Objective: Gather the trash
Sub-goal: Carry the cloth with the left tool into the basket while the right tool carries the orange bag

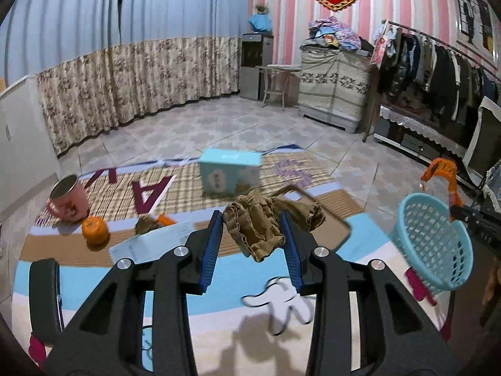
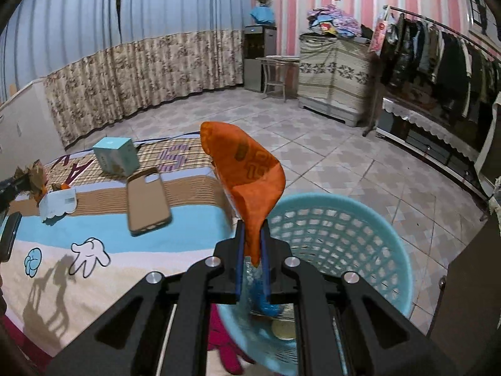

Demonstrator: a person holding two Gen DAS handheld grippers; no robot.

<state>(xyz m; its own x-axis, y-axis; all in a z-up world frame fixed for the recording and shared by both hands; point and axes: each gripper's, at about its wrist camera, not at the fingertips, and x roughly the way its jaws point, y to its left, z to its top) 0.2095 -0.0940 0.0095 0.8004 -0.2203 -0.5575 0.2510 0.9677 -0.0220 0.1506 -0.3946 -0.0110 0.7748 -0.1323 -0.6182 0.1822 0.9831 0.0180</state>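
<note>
My left gripper [image 1: 252, 230] is shut on a crumpled brown paper scrap [image 1: 255, 227] and holds it above the bed mat; the scrap fills the gap between the blue pads. My right gripper [image 2: 252, 244] is shut on an orange plastic wrapper [image 2: 247, 172], held over the rim of a light blue mesh basket [image 2: 338, 238]. The basket [image 1: 433, 244] and the wrapper [image 1: 441, 169] also show at the right in the left wrist view. Another small brown scrap [image 1: 145, 224] lies by a white paper slip [image 1: 153, 242].
On the mat lie a teal box [image 1: 230, 172], a tan phone case [image 2: 147, 200], an orange fruit [image 1: 95, 228], a pink mug [image 1: 67, 199] and a dark phone [image 1: 43, 294]. Tiled floor, a cabinet and a clothes rack [image 1: 438, 65] stand beyond.
</note>
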